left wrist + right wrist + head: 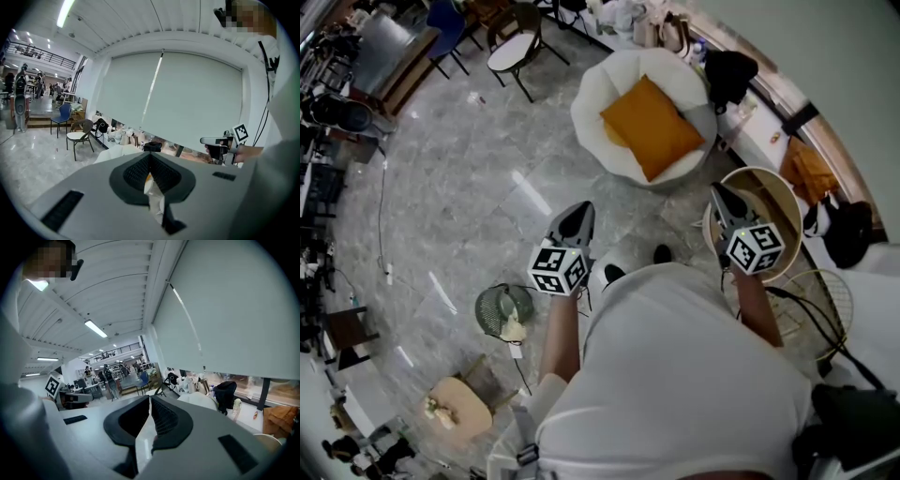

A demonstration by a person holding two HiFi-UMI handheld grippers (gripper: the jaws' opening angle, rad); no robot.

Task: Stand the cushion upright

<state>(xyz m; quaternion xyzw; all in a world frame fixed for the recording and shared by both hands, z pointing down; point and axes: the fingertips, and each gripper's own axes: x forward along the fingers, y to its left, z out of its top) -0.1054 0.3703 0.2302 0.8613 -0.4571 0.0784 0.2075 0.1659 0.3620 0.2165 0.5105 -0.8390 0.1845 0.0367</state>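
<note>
Item: cushion unraised, both grippers empty.
Head view: orange cushion (652,127) lies flat in the seat of the white tub chair (591,94), well apart from the left gripper (579,210) and right gripper (719,193); the whole task seems left to do. Left gripper view: jaws clenched together, holding nothing. Right gripper view: jaws likewise closed, empty.

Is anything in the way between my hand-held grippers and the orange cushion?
Nothing visible: bare floor separates the left hand-held gripper and right hand-held gripper from the cushion lying in the white chair.
</note>
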